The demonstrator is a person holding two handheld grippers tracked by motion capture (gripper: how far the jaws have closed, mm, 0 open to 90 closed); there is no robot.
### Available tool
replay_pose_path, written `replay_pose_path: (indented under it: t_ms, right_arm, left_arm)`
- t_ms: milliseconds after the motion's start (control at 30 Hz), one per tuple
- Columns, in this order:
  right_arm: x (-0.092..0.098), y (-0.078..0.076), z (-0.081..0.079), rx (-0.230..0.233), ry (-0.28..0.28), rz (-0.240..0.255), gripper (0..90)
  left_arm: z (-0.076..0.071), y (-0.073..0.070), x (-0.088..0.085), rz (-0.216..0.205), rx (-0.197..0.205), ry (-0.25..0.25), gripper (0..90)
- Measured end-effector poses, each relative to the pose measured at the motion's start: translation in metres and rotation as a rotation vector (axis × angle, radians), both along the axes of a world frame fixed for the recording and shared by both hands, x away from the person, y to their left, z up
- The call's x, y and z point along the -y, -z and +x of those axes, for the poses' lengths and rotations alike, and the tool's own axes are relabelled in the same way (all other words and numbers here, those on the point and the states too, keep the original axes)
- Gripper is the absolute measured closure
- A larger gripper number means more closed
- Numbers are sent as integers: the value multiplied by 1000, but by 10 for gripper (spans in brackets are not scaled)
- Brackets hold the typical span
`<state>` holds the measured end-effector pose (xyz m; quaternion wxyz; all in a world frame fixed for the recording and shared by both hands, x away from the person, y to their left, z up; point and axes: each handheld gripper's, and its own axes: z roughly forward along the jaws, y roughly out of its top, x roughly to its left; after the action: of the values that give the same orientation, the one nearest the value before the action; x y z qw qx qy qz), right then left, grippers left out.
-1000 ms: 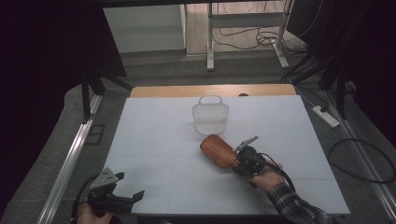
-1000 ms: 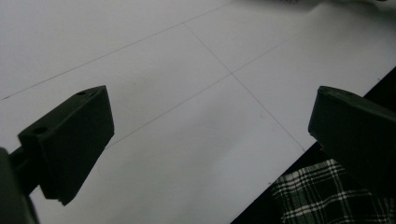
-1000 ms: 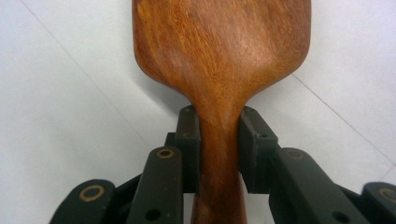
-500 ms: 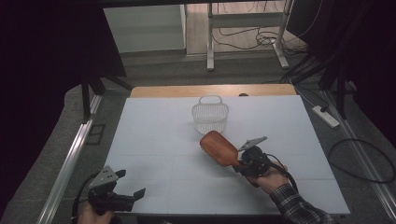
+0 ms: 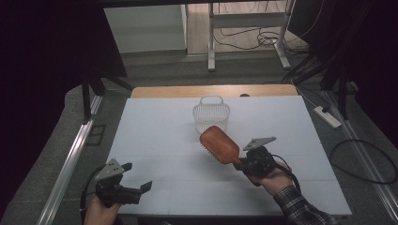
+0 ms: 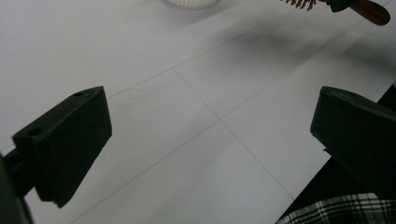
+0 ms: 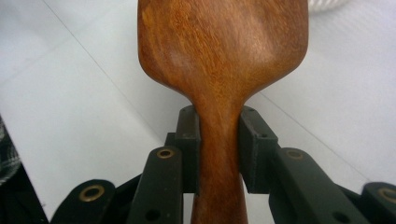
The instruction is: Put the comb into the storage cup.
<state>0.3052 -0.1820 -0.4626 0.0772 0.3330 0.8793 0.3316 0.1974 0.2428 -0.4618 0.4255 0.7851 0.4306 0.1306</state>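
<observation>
A wooden paddle hairbrush [image 5: 219, 144] hangs above the white table, its smooth back up and bristles facing down. My right gripper [image 5: 245, 164] is shut on its handle; in the right gripper view the jaws clamp the neck of the hairbrush [image 7: 219, 140] from both sides. The brush head reaches toward a small white wire basket [image 5: 211, 116] standing upright at the table's middle back. My left gripper [image 5: 136, 189] rests near the front left corner, open with nothing between its fingers [image 6: 65, 140]. The hairbrush [image 6: 369, 9] handle tip peeks in at the top right of the left gripper view.
The white table top [image 5: 155, 140] has a wooden strip [image 5: 187, 91] along its far edge. Metal rails run along the floor at the left [image 5: 65, 164]. A power strip [image 5: 327, 116] and cables lie on the floor at the right.
My right gripper has lifted the hairbrush and carried it up and toward the basket. The left gripper has stayed about where it was.
</observation>
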Motion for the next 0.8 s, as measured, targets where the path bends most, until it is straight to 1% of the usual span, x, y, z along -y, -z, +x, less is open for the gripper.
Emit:
replay_pose_path:
  t_ms: [67,200,233,267,300,333,400,433,600,733,767,800]
  right_arm:
    - [0,-3,-1,15,-6,18,724]
    - [0,-7,-4,33,-5,36,724]
    - [-1,-9,-5,47,-7,44,724]
    - [0,-10,-5,44,-10,49,724]
    - [0,-11,-5,47,-10,54,724]
    - [0,-11,-5,47,-10,54,724]
    - [0,-12,-6,55,-13,63,724]
    - [0,-13,-7,70,-12,64,724]
    - [1,-16,-9,83,-17,83,724]
    - [1,-18,-11,95,-21,97,724]
    - [1,-19,-12,98,-22,102,724]
    - [1,-19,-12,98,-22,102,724]
  left_arm:
    - [5,-1,4,-5,-6,4,0]
    - [15,-2,10,-31,-16,19,0]
    - [20,-3,12,-38,-17,23,0]
    - [20,-3,12,-38,-17,23,0]
    - [26,-4,14,-54,-21,26,0]
    - [26,-4,14,-54,-21,26,0]
    - [32,-5,18,-75,-26,37,0]
    - [35,-6,20,-82,-30,45,0]
    - [48,-11,32,-102,-34,71,0]
    - [59,-14,41,-139,-41,92,0]
    - [64,-16,44,-153,-47,102,0]
    - [64,-16,44,-153,-47,102,0]
